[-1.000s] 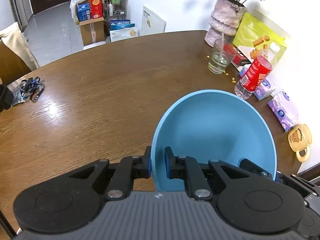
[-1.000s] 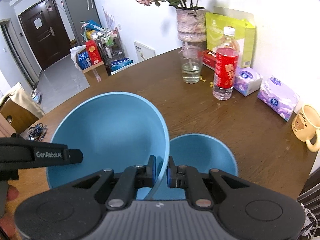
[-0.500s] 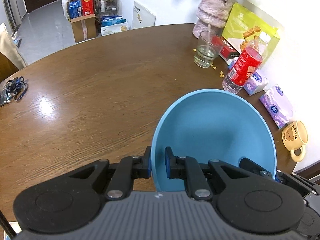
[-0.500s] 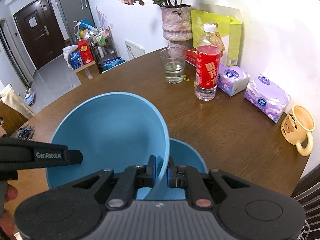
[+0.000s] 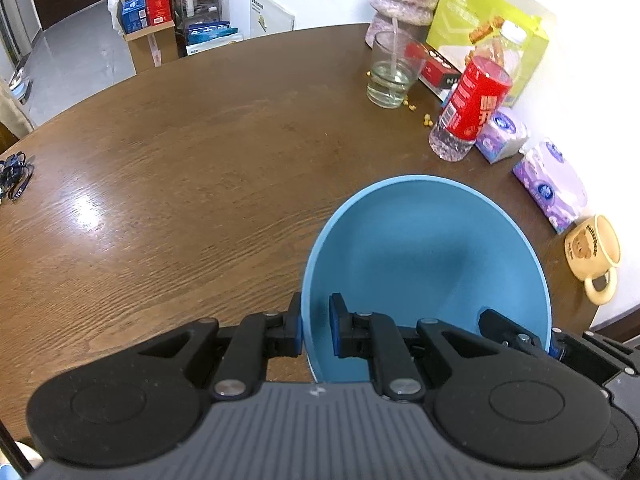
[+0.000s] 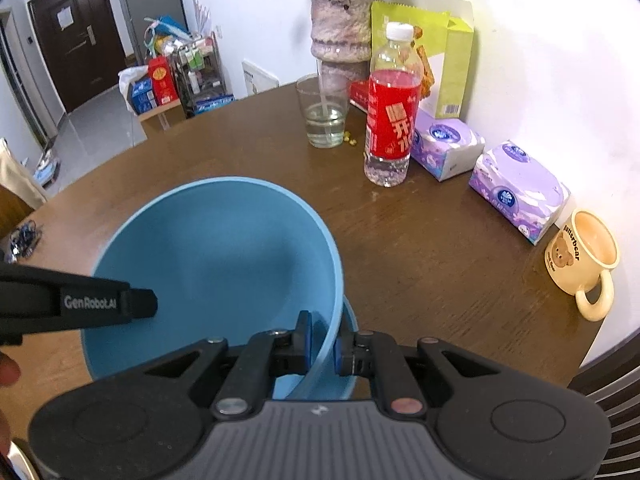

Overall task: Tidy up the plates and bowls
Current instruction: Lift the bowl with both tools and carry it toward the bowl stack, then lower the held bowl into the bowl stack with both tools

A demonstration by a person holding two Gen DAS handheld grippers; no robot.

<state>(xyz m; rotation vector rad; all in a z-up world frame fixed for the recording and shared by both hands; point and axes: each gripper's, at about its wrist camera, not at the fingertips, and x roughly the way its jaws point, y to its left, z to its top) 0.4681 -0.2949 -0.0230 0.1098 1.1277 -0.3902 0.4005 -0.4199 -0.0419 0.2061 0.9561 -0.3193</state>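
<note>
left tool [image 5: 315, 330] straddles the left rim of the blue bowl [image 5: 428, 264], one pad outside, one inside; the inner pad stands a little off the wall, so can't tell if it's clamped. right tool [image 6: 322, 340] is pinched on the right rim of the same bowl [image 6: 216, 256], pads either side of the wall. bowl sits low over the near right part of the wooden bench [image 5: 180, 152].

only the right wrist view shows a second blue bowl [image 6: 349, 360] under the held one, a sliver of rim past the right pad; can't tell if they touch. it also shows the left tool's black body at left with "genrobot.ai" on it.

both views: glass of water [image 6: 323, 114], red-label bottle [image 6: 392, 112], two purple tissue packs [image 6: 520, 192], bear mug [image 6: 582, 260] along the wall side. left wrist view alone shows a tangle of keys or cords [image 5: 14, 174] at the far left edge.
</note>
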